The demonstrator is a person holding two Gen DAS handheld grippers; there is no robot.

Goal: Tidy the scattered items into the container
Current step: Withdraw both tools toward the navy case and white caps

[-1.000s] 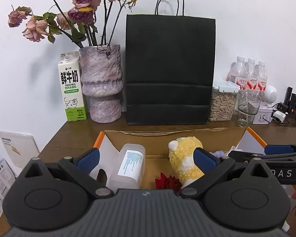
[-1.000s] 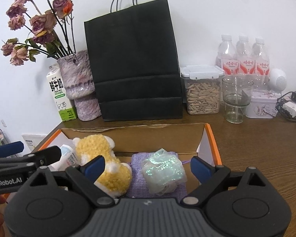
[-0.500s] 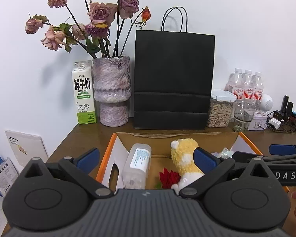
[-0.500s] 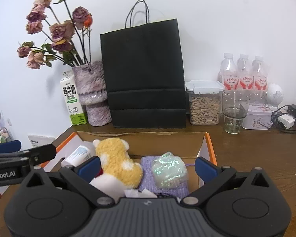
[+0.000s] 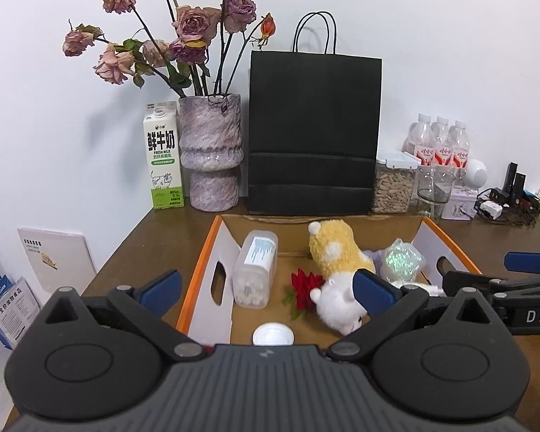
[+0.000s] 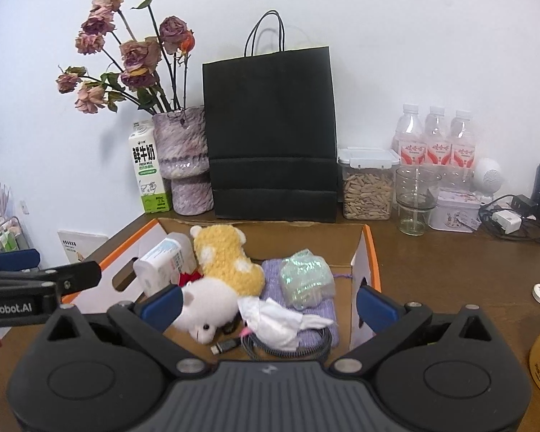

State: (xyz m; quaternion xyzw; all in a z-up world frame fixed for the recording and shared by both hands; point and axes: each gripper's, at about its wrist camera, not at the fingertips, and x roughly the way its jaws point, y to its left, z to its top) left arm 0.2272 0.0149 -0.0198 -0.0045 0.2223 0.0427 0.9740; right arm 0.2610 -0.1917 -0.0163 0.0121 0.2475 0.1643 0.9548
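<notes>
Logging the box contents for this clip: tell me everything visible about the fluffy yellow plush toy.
The fluffy yellow plush toy looks like looped, woolly fabric, with white patches and a small cream ear or horn at its far end. It lies on its side inside the orange-rimmed cardboard box, lengthwise towards the back wall. Its near end rests against the white plush toy; the lavender knitted pouch lies just beside it. Neither gripper touches it.

Orange-rimmed cardboard box holds yellow plush, white plush, iridescent pouch.
</notes>
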